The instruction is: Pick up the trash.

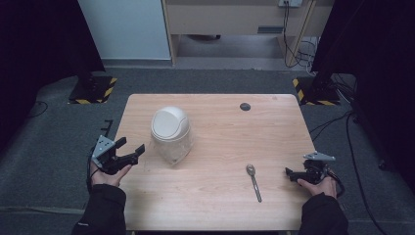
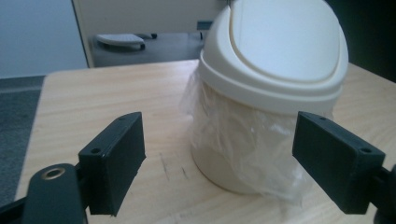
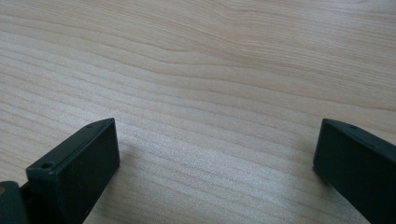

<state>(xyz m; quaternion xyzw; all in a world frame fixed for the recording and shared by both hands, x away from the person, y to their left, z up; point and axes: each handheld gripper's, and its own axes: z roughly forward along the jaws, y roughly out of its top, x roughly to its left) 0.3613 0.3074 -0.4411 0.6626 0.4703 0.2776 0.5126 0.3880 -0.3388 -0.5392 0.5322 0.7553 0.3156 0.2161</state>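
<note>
My left gripper [image 1: 131, 150] sits at the tabletop's [image 1: 215, 215] left edge, jaws spread wide and empty, aimed straight at the small cream bin [image 1: 171, 134] just to its right; in the left gripper view the bin [image 2: 268, 93] stands upright between the jaw tips, domed swing lid on top, a clear liner bunched around its body. Further right a metal spoon [image 1: 253, 181] lies flat, bowl away from me, handle toward me. My right gripper [image 1: 291, 173] is nearer it, jaws parted over bare wood; I judge the spoon is its reach.
</note>
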